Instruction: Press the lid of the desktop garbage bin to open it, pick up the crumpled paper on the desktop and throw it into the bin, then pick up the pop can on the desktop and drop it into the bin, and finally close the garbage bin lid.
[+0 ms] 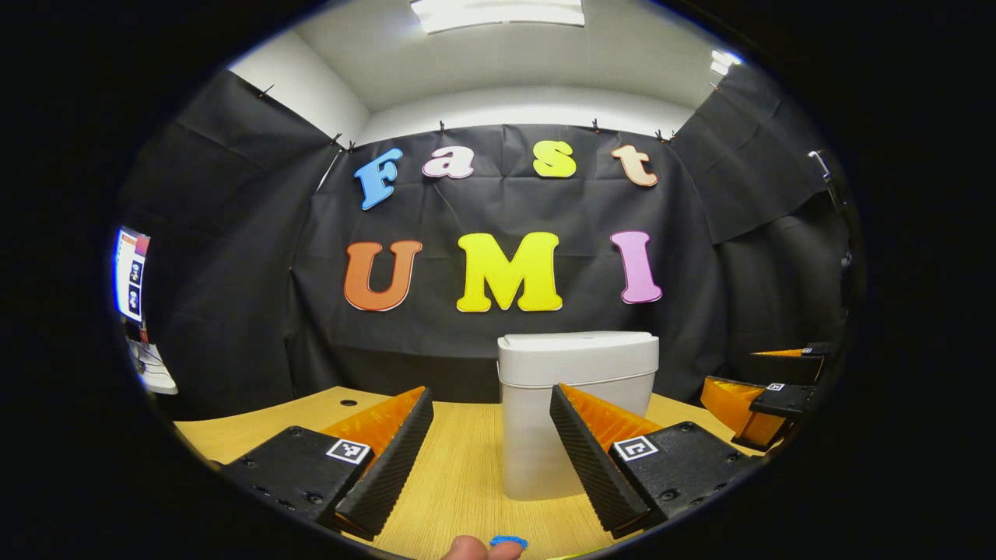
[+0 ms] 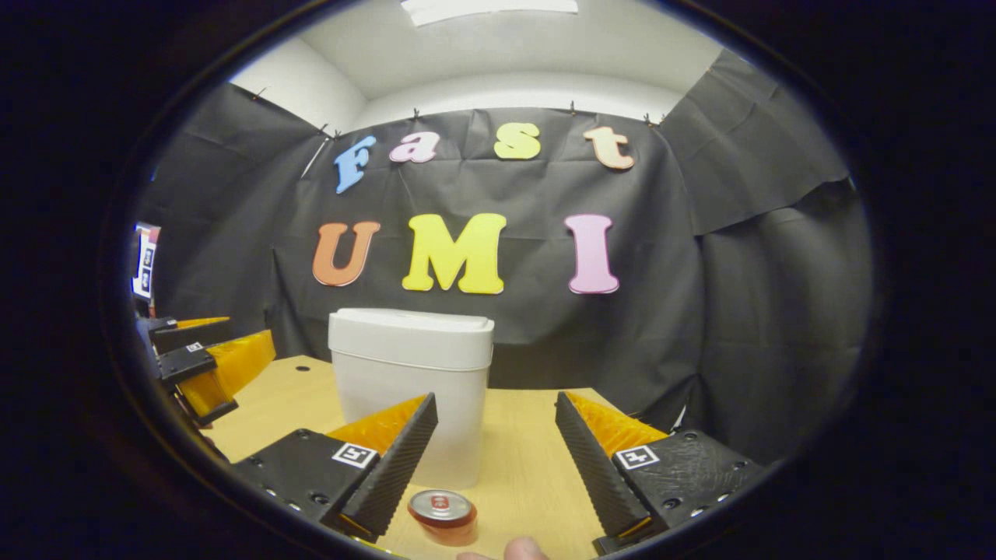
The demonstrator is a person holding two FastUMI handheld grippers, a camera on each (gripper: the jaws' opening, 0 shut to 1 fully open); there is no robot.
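Note:
A white desktop garbage bin [image 1: 576, 412] stands on the wooden table [image 1: 459, 474] with its lid [image 1: 577, 358] down. My left gripper [image 1: 492, 404] is open, fingers wide apart, with the bin just beyond and to the right of the gap. In the right gripper view the same bin [image 2: 408, 389] sits ahead on the left, lid [image 2: 411, 336] shut. A red pop can [image 2: 443, 513] stands upright on the table just in front of my right gripper [image 2: 496, 408], which is open and holds nothing. The other gripper appears at the edge of each view [image 1: 766, 404] [image 2: 206, 365].
The table [image 2: 521, 459] ends at the black cloth wall behind the bin. A small cable hole [image 1: 348, 403] lies at the table's back left. A fingertip [image 1: 482, 548] pokes in at the bottom edge of the left gripper view.

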